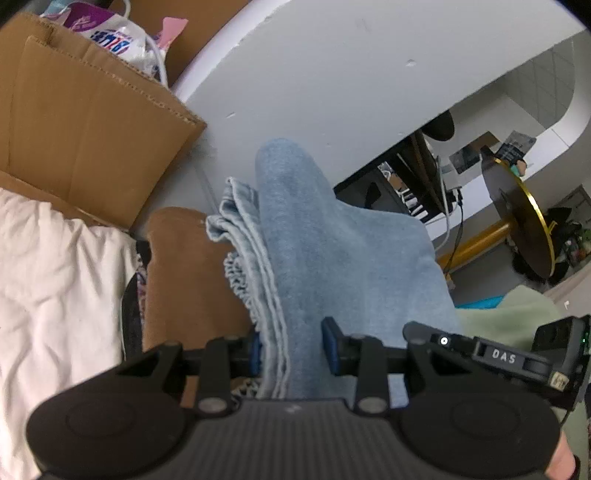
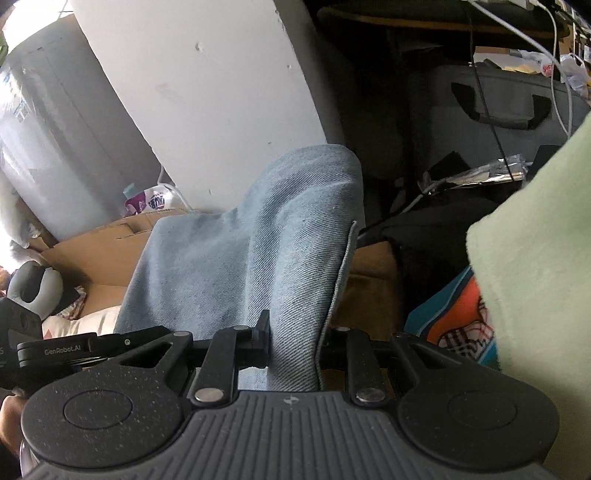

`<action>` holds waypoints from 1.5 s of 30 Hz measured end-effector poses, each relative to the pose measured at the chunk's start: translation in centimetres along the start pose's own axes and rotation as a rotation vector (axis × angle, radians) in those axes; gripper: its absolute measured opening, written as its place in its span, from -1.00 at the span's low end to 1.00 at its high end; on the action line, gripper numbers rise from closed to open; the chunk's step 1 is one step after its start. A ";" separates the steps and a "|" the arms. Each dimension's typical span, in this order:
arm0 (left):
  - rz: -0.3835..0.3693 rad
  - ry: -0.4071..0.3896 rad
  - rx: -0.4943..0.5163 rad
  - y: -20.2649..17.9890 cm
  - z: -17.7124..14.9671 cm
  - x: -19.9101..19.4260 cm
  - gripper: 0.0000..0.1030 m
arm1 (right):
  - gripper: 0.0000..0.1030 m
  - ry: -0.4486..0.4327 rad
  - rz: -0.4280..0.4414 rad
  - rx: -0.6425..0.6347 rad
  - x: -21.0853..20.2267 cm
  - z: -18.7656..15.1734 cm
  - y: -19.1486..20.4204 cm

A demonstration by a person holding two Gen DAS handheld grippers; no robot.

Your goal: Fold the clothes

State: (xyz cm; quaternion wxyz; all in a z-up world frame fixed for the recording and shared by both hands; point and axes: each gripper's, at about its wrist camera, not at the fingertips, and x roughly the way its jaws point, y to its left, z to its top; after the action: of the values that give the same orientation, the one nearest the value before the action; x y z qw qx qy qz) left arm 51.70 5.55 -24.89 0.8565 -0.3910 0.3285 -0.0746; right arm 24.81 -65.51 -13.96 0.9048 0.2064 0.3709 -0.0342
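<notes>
Two grippers, both clamped on the same light-blue denim (image 1: pixel 317 236). Left gripper (image 1: pixel 293 349): blue pads pinch a bunched stack of layers, hems and a frayed edge showing at the left pad side. Right gripper (image 2: pixel 291 343): jaws closed on a folded edge with a stitched seam running up the right side. Denim rises from each pair of jaws and drapes away forward, humped at the top, hanging between the two grips. Right gripper body visible at the right edge of the left view, left gripper body at the left edge of the right view, so the two sit side by side, near each other. Cardboard box (image 1: pixel 92 122) left of the denim, flaps open, plastic bag (image 1: pixel 110 33) beyond it. White cloth (image 1: pixel 51 280) at lower left. White panel (image 1: pixel 332 66) behind the denim. Pale green fabric (image 2: pixel 539 266) at right of the right view, bright printed item (image 2: pixel 454 321) beside it. Dark clutter and cables (image 2: pixel 491 92) farther back. Gold-rimmed round table (image 1: pixel 524 229) at far right of the left view.
</notes>
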 end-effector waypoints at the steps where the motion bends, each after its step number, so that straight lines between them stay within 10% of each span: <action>1: -0.001 -0.004 -0.005 0.3 -0.1 0.2 -0.33 | -0.59 -0.003 0.004 -0.002 0.3 -0.2 -0.1; 21: 0.115 0.017 -0.033 3.0 -0.3 2.5 -0.31 | -0.58 -0.028 -0.009 -0.017 6.2 -2.3 -1.7; 34: 0.243 0.067 0.206 -2.3 3.6 -1.8 -0.38 | -0.58 -0.021 -0.005 -0.068 6.7 -1.7 -1.1; 45: 0.348 0.247 0.376 -5.0 3.7 4.2 -0.50 | -0.58 0.004 -0.003 -0.060 8.1 -1.5 -1.8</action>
State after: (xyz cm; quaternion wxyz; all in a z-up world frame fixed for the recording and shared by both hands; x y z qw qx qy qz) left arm 57.89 2.79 -21.61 0.8675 -0.1509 0.4729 -0.0330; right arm 29.25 -65.78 -21.08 0.9098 0.1785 0.3739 -0.0240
